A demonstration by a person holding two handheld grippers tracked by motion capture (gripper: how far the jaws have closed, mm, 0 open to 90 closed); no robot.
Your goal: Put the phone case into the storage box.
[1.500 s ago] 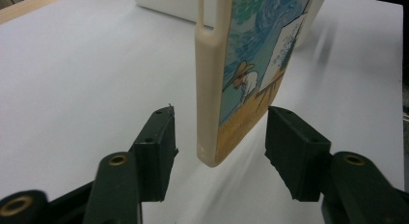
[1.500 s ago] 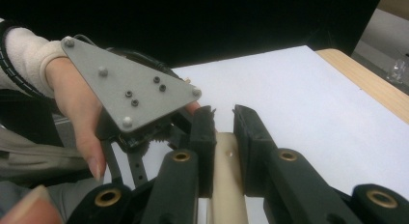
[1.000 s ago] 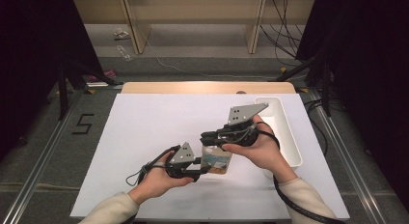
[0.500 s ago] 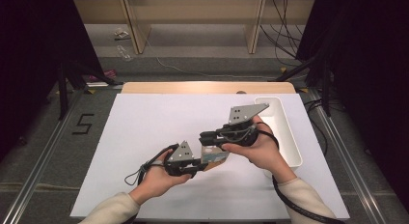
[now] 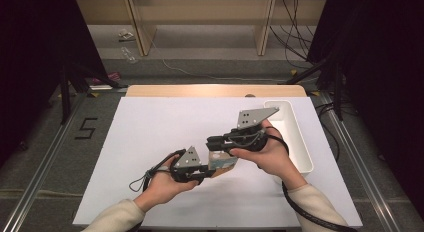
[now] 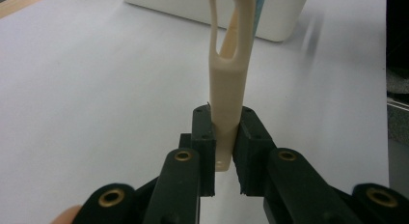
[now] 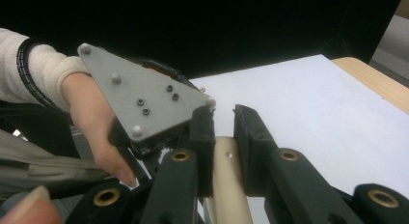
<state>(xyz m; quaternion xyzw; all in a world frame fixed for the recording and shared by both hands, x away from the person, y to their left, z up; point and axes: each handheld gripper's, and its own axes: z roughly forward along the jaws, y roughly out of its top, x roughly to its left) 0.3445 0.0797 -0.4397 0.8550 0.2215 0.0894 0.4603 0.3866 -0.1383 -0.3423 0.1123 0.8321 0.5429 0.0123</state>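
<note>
A cream plastic tool point(image 6: 229, 89) with a long slot in its handle stands between the pads of my left gripper point(image 6: 224, 137). The jaws have just been closing and now press on its lower end. My right gripper point(image 7: 224, 127) is shut on a round cream part of the same tool point(image 7: 229, 175). Beyond it are the left gripper's grey plate point(image 7: 144, 103) and the hand holding it. From above, the left gripper point(image 5: 210, 172) and right gripper point(image 5: 211, 141) meet at mid-table, with the tool point(image 5: 224, 164) between them just above the white sheet.
A long white tray point(image 5: 295, 137) lies along the right side of the table point(image 5: 160, 132), close behind the right hand; it also shows as the tray point(image 6: 193, 7) ahead of the left jaws. A wooden strip edges the far side. Cables trail from both grippers.
Both hands keep their places. The tool's end at the left gripper looks slightly shifted toward it.
</note>
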